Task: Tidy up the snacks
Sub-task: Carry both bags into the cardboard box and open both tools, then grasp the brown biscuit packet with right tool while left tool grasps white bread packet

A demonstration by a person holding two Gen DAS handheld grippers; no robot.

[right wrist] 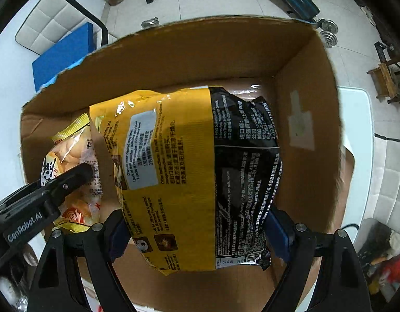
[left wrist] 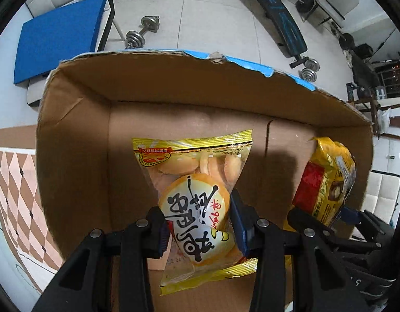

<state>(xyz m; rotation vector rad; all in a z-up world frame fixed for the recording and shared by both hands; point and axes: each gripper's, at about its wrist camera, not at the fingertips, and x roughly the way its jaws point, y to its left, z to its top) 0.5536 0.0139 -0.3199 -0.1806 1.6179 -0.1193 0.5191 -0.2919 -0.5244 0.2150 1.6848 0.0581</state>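
Left gripper (left wrist: 198, 230) is clamped on the biscuit bag (left wrist: 197, 202), blue pads pressing both sides of its lower half; the bag sticks out ahead of the fingers, top seal pointing at the far wall of the box (left wrist: 69, 156). Bag hangs inside the box, over the floor, left of centre.

Right gripper (right wrist: 197, 230) grips the noodle pack (right wrist: 194, 176), jaws spread wide around its full width, pads touching both edges. Pack is yellow on one half, black on the other, printed back facing the camera. It is also inside the box, toward the right wall, just beside the biscuit bag.

From the left wrist view the noodle pack (left wrist: 327, 179) shows near the box's right wall.

Both grippers point steeply down into the box.

Beyond the box's far wall: tiled floor with dumbbells (left wrist: 142, 30), a blue mat (left wrist: 59, 36) and a bench (left wrist: 278, 18).
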